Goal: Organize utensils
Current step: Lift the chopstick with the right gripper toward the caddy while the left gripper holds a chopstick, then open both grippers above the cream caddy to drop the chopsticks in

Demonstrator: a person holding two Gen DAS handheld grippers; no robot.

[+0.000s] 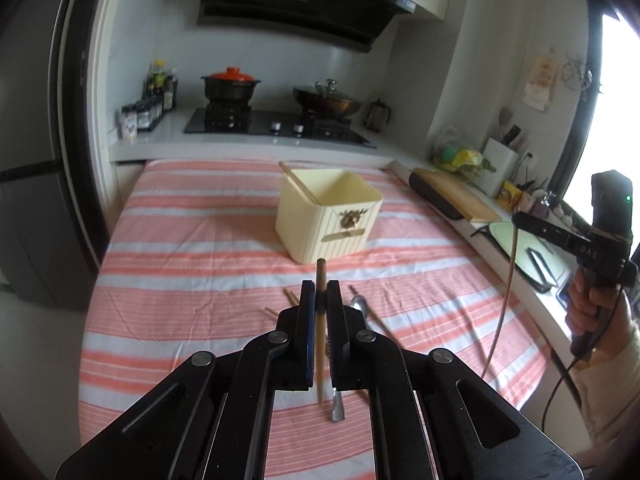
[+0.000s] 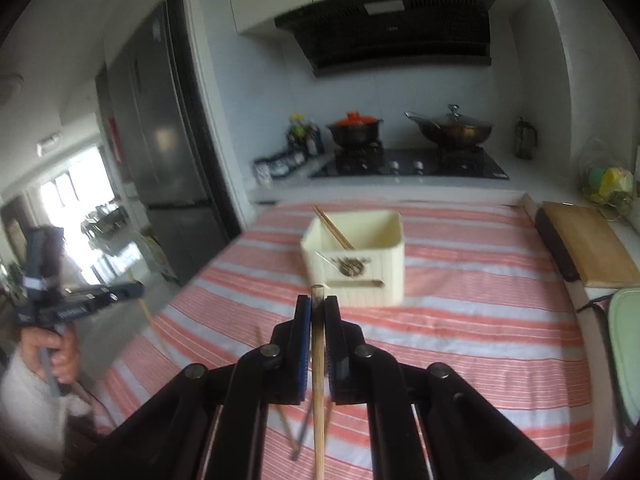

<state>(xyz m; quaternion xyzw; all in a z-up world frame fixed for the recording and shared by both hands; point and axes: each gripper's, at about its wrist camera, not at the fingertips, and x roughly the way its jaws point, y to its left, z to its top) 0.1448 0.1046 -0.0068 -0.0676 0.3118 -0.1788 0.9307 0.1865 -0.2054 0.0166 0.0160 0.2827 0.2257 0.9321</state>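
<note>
1. The left claw (image 1: 320,294) was closed tight on 1 thin brown wooden chopstick (image 1: 321,276), held up above the desk with the pink and white striped cloth (image 1: 192,264).
2. The right claw (image 2: 317,308) was closed on a long pale bamboo chopstick (image 2: 317,380) of its own, also up in the air.
3. The cream square plastic holder box (image 1: 328,220) stood just ahead of both claws, with 1 chopstick already leaning inside it.
4. A good way was to bring 1 claw over the box at a time, so the 2 sticks did not bump.
5. The stick should tip down over the open top before the claw let go.
6. More sticks and a shiny metal spoon (image 1: 358,304) lay on the cloth under the claws, waiting for their turn.
</note>
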